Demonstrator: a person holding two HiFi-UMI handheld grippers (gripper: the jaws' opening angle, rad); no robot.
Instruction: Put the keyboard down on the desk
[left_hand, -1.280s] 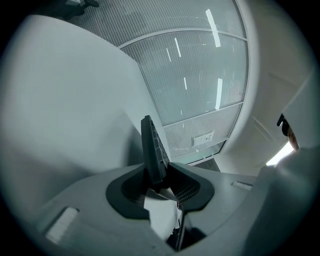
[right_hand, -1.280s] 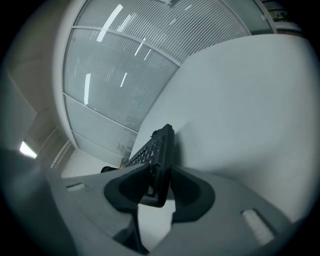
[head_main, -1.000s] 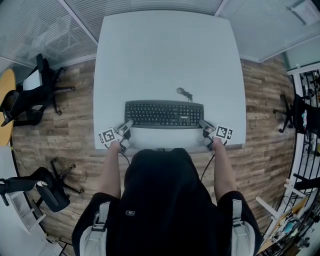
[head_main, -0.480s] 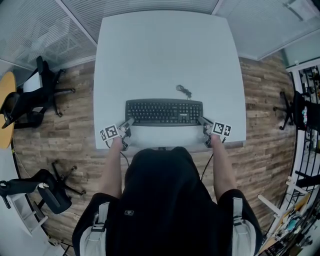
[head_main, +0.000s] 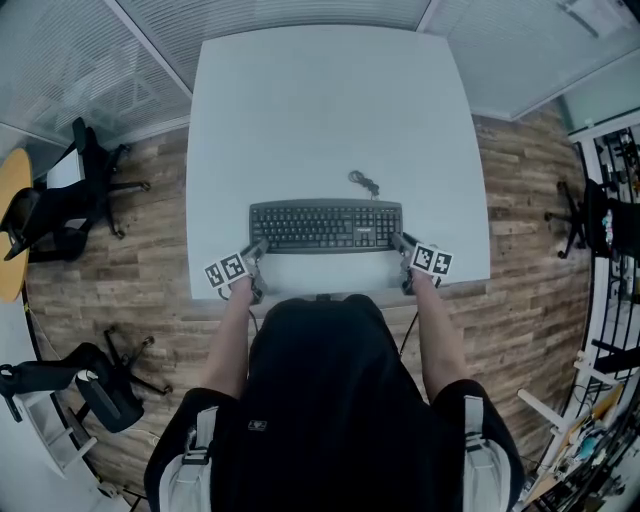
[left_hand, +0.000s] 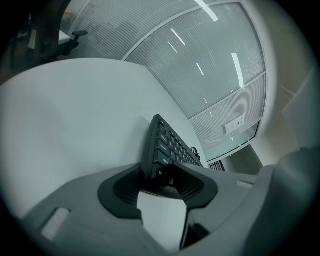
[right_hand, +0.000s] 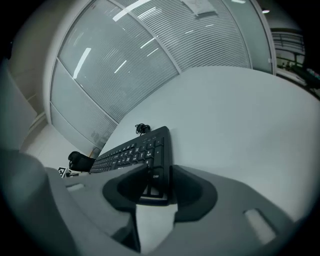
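Note:
A black keyboard (head_main: 325, 225) lies flat on the white desk (head_main: 320, 110), near its front edge, with its coiled cable (head_main: 368, 183) behind it. My left gripper (head_main: 258, 250) is at the keyboard's near left corner and my right gripper (head_main: 400, 245) at its near right corner. In the left gripper view the corner of the keyboard (left_hand: 170, 145) sits between the jaws of the left gripper (left_hand: 160, 177). In the right gripper view the keyboard (right_hand: 135, 150) likewise reaches in between the jaws of the right gripper (right_hand: 159, 187). Both pairs of jaws have just been opening, and the pads look slack around the corners.
Black office chairs (head_main: 70, 200) (head_main: 90, 385) stand on the wooden floor to the left, beside a yellow round table (head_main: 10, 215). A rack with clutter (head_main: 610, 210) is at the right. The desk's front edge runs just under both grippers.
Both grippers have tilted, and their marker cubes have drifted inward toward the person's body. The keyboard has stayed in nearly the same spot on the desk.

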